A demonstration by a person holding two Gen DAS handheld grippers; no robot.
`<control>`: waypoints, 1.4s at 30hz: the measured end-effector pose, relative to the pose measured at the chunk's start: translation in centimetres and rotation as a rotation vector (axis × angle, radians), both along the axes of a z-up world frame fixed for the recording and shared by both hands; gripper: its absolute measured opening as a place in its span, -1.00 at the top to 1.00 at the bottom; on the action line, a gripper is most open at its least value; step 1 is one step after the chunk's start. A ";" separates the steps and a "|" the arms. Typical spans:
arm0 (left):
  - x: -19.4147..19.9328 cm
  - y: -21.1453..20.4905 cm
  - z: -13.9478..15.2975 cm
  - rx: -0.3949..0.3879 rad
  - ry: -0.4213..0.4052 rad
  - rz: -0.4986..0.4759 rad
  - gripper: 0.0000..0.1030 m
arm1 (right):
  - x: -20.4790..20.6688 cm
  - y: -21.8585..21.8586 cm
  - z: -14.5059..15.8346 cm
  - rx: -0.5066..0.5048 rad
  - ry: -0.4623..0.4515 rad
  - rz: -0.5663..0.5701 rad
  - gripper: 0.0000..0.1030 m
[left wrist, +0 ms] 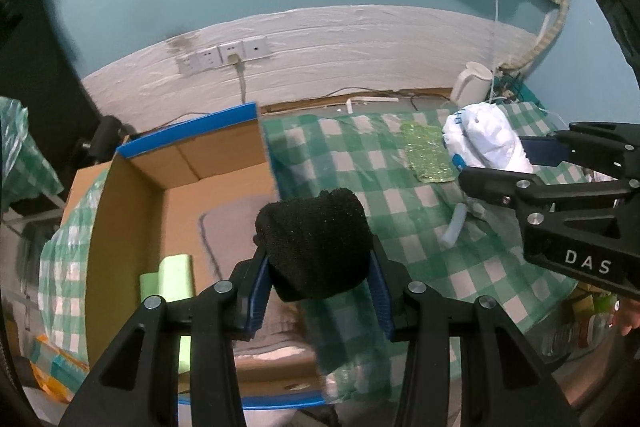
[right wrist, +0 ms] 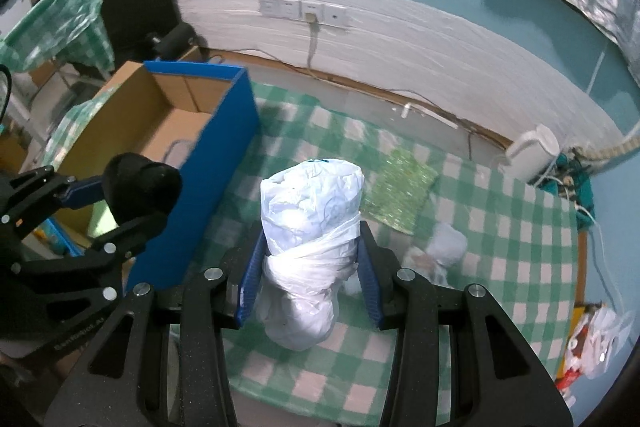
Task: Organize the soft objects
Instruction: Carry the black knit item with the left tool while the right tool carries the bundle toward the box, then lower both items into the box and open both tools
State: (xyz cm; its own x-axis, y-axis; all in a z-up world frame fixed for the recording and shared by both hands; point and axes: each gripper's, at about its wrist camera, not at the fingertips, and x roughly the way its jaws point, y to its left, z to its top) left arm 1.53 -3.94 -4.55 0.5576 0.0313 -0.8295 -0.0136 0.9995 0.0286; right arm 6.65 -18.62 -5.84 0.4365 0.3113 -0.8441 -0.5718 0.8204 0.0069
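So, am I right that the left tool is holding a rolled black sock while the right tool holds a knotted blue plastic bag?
Not quite: the bag is white, not blue, as the right wrist view shows. The left tool holds the rolled black sock, and the right tool holds a knotted white plastic bag.

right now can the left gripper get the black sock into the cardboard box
Probably yes: the left gripper holds the black sock beside the open-topped cardboard box, with nothing visible between them.

Left gripper point(left wrist: 318, 263) and right gripper point(right wrist: 310, 267) both angle downward, jaws clamped on loads.
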 end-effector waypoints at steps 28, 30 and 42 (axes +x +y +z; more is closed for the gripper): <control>-2.4 10.4 -1.3 0.024 0.025 0.198 0.14 | -2.0 13.4 -2.0 -0.045 0.028 0.249 0.18; -2.5 10.8 -1.3 0.035 0.028 0.208 0.14 | -2.1 14.1 -2.1 -0.050 0.026 0.265 0.18; -3.0 13.3 -1.8 0.058 0.045 0.263 0.11 | -2.3 17.4 -3.7 -0.081 0.033 0.338 0.17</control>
